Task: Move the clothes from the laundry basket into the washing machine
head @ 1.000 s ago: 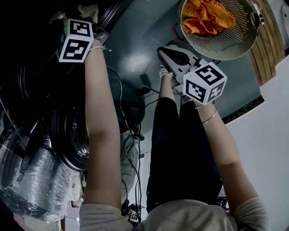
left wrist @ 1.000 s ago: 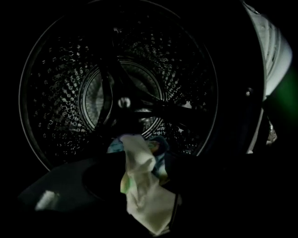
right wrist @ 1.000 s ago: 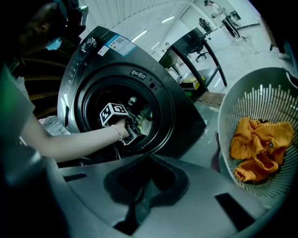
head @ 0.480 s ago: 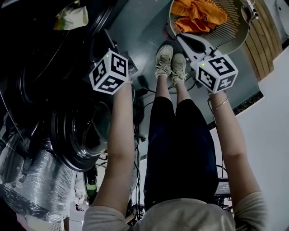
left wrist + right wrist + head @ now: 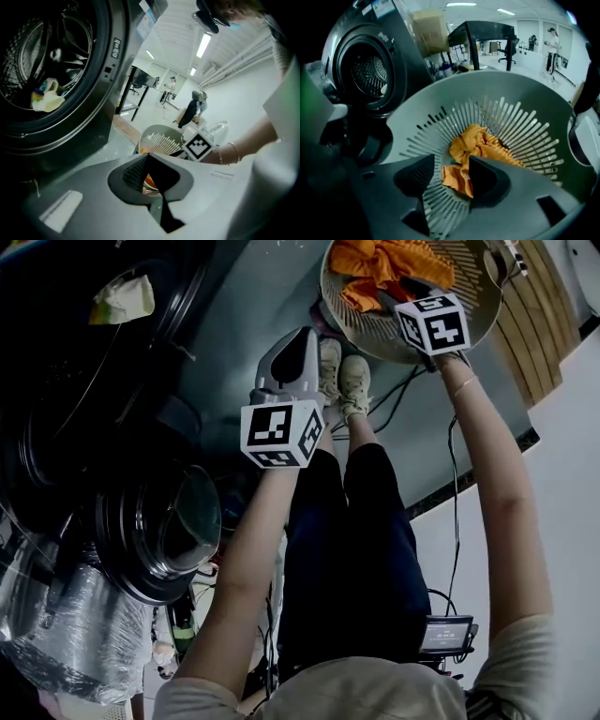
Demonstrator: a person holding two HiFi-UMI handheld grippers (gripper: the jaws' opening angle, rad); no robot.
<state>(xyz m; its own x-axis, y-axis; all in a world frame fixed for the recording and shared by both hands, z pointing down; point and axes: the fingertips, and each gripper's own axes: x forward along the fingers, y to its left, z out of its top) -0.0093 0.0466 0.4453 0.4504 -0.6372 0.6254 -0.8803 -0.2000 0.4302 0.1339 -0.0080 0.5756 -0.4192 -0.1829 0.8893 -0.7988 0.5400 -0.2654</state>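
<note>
Laundry basket top off-frame (head view)

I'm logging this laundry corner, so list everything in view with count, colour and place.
laundry basket: one, grey, on the floor ahead of the feet
orange clothes: one heap, orange, in the basket
washing machine: one, dark, open, at left
pale garment: one, yellowish white, inside the machine
cables: several, black, on the floor
screen device: one, dark, low right in head view
wrapped bundle: one, clear plastic, low left beside the machine
shoes: two, pale, between machine and basket
left gripper: one, grey, shut and empty, by the shoes
right gripper: one, grey, jaws just opened, over the basket, orange clothes showing between them, not gripped
</note>
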